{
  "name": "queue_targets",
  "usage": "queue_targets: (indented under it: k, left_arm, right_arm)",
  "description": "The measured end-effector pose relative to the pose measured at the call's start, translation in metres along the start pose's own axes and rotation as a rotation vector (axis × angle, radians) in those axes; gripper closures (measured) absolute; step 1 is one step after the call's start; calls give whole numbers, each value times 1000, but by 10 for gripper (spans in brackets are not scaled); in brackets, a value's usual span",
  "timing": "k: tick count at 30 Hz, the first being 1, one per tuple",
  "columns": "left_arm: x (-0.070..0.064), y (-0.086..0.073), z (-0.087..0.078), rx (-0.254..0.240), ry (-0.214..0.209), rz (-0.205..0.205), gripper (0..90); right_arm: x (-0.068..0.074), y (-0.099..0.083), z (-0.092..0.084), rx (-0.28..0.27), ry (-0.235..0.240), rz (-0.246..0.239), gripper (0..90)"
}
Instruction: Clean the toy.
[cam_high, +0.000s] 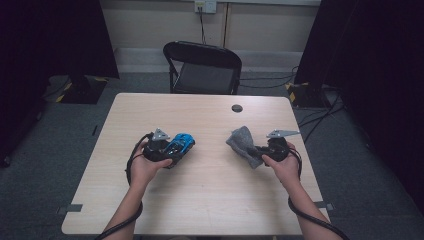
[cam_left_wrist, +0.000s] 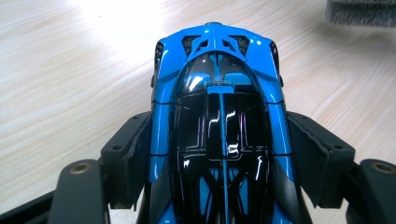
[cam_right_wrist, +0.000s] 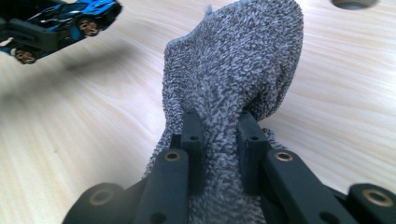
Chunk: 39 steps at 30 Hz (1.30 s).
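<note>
Left tongs (cam_high: 176, 148) pinch a blue toy car (cam_high: 181, 143) by its sides, pads against both flanks in the left gripper view (cam_left_wrist: 219, 140), car nose pointing away from the hand. Car looks held just above the tabletop (cam_high: 210, 195), left of centre, casting a shadow on the wood in the right gripper view (cam_right_wrist: 65, 21). Right tongs (cam_high: 255, 150) pressed together on a grey cloth (cam_high: 243, 142); in the right gripper view (cam_right_wrist: 219, 135) the pads squeeze a fold of the cloth (cam_right_wrist: 238, 70), which bunches up and stands above them. Cloth sits right of centre, well apart from the car, lower edge near or on the tabletop, cannot tell which. A round grommet hole (cam_high: 237, 108) lies in the tabletop beyond the cloth. Black folding chair (cam_high: 202, 67) stands at the far side.
</note>
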<state>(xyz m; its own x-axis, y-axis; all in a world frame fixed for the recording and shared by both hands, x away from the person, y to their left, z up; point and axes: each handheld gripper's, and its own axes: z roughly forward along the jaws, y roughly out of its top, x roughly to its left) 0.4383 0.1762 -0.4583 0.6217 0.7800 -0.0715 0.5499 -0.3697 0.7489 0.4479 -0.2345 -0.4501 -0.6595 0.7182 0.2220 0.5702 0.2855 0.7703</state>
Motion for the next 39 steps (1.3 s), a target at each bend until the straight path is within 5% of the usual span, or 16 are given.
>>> queue_targets:
  k: [17, 25, 29, 39]
  left_arm:
    - [8, 1, 29, 45, 4, 12, 281]
    - [8, 0, 35, 65, 25, 37, 280]
    - [10, -4, 37, 64, 2, 6, 280]
    - [13, -8, 39, 90, 11, 9, 279]
  right_arm:
    - [-26, -19, 5, 15, -64, 52, 752]
    - [-29, -27, 14, 14, -70, 64, 733]
    - [-27, -26, 16, 17, -86, 47, 712]
    - [-27, -28, 17, 13, -116, 37, 649]
